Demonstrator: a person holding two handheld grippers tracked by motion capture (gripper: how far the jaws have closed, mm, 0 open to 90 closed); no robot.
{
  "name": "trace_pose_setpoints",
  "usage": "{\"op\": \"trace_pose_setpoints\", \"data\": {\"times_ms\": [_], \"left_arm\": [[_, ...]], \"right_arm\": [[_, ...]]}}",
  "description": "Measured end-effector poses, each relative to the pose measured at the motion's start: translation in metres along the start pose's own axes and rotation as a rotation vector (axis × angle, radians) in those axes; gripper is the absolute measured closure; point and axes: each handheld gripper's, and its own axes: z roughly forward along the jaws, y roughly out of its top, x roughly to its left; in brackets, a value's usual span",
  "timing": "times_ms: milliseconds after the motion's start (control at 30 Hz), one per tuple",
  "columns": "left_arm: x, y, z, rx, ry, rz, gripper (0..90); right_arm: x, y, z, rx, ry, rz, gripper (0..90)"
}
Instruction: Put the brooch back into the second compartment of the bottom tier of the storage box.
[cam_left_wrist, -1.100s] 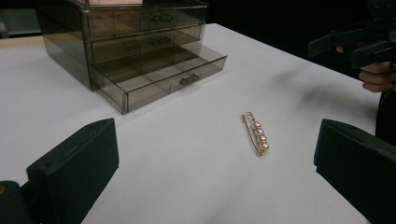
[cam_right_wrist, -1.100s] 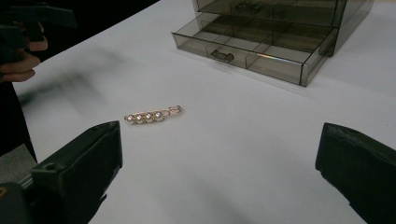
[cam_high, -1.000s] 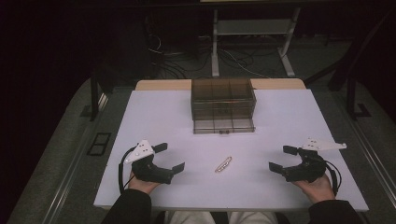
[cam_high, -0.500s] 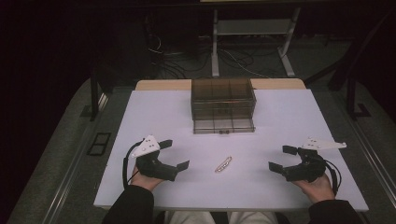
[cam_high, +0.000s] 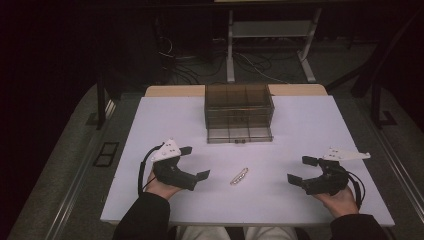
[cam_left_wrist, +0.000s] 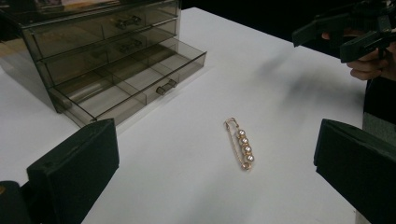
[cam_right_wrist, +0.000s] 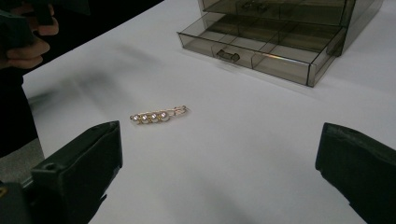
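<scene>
Left tongs (cam_high: 195, 162) shifted slightly toward the pearl pin (cam_high: 239, 176) lying mid-worktop (cam_high: 300, 120) at 6 o'clock of the drawer box (cam_high: 239, 112), both tongs open, right tongs (cam_high: 301, 169) unmoved, suggesting an approaching pickup.

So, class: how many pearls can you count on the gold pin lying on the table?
4, in a row along the gold pin, which lies on the white table in front of the drawer box; none looks hidden.
</scene>
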Motion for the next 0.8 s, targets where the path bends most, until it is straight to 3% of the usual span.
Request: {"op": "trace_pose_setpoints", "data": {"times_ms": [800], "left_arm": [[-0.005, 0.024, 0.027, 0.083, -0.043, 0.030, 0.0]], "right_arm": [[0.001, 0.000, 0.001, 0.014, 0.005, -0.005, 0.3]]}}
